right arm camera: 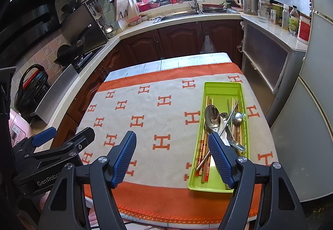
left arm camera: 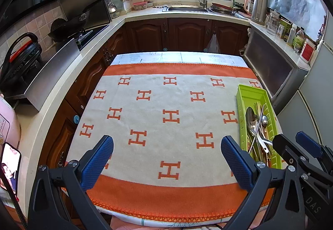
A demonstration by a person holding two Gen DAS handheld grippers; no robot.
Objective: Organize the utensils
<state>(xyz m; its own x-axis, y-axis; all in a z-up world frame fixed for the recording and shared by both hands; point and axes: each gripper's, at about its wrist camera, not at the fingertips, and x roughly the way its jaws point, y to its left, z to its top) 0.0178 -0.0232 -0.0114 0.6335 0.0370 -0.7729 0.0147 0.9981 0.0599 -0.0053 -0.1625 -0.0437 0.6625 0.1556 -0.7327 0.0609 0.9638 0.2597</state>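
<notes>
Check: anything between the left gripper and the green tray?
Only bare blanket between the left gripper and green tray, per left wrist view.

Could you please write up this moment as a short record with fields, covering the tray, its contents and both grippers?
surface: table under an orange and cream cloth
tray: green, on the cloth's right side
contents: spoons and chopsticks, piled and crossing, all in the tray
left gripper: open, empty, over bare cloth left of the tray
right gripper: open, empty, right finger in front of the tray's near end
loose utensils on cloth: none visible
</notes>
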